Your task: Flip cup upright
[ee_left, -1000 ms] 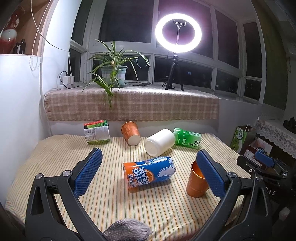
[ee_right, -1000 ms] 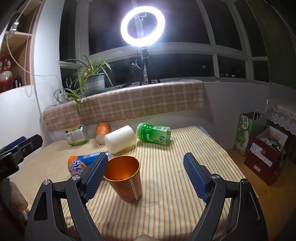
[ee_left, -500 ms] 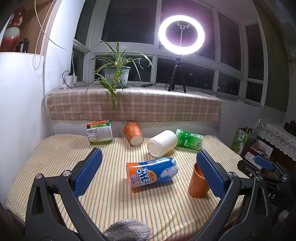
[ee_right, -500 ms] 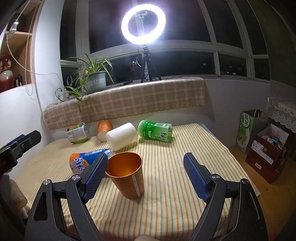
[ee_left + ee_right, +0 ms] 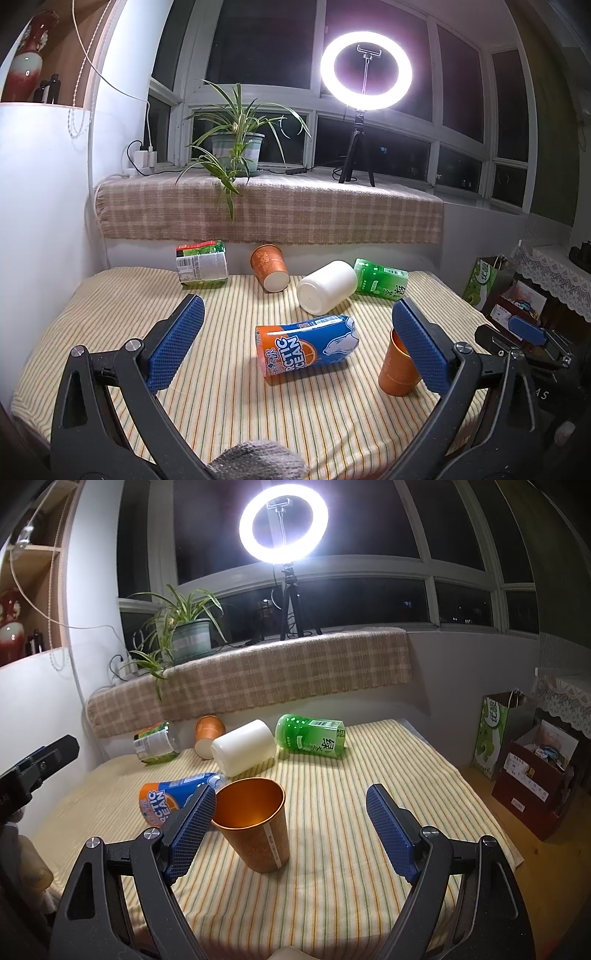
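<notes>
An orange paper cup (image 5: pixel 255 827) stands upright on the striped table, mouth up. It also shows in the left wrist view (image 5: pixel 397 369), partly behind a blue pad. My right gripper (image 5: pixel 291 830) is open and empty; the cup stands free between its fingers, close to the left pad (image 5: pixel 192 834). My left gripper (image 5: pixel 295 349) is open and empty, hovering above the table. A second orange cup (image 5: pixel 269 266) lies on its side at the back, also visible in the right wrist view (image 5: pixel 207 733).
On the striped cloth (image 5: pixel 229 387) lie a blue and orange Arctic Ocean can (image 5: pixel 308 347), a white cup (image 5: pixel 327 288), a green bottle (image 5: pixel 382 282) and a green-labelled jar (image 5: pixel 202 266). Boxes (image 5: pixel 532 771) stand on the floor at right. The right gripper's body (image 5: pixel 524 339) sits at the table's right edge.
Both grippers have drawn back and risen slightly, so the table objects sit a little farther and lower in view. The upright cup has not moved.
</notes>
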Available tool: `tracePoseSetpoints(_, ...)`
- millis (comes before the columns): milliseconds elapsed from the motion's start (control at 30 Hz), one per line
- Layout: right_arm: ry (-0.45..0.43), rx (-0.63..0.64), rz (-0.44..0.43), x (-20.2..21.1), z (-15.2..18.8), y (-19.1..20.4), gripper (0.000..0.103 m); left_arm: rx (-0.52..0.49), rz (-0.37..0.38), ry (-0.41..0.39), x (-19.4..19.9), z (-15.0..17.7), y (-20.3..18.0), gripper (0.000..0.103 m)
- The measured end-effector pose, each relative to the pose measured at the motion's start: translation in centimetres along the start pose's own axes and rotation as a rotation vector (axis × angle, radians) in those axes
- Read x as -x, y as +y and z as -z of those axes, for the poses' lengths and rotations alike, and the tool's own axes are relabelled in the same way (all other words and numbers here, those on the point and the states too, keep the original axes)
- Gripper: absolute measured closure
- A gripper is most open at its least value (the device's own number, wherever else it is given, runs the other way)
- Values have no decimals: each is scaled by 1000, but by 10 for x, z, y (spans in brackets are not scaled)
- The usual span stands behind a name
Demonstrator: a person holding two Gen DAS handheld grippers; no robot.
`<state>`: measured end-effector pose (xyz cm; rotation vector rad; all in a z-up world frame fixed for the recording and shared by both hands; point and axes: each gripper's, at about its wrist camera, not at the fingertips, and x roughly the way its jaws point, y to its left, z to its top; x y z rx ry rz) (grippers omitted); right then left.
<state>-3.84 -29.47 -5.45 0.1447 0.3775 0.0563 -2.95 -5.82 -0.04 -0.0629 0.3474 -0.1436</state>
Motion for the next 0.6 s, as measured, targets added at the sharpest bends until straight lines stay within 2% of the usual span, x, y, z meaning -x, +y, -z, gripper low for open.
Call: tracePoseSetpoints(600, 30, 2, -23, -5, 5, 4, 19, 8, -5, 3, 1, 1, 5, 0)
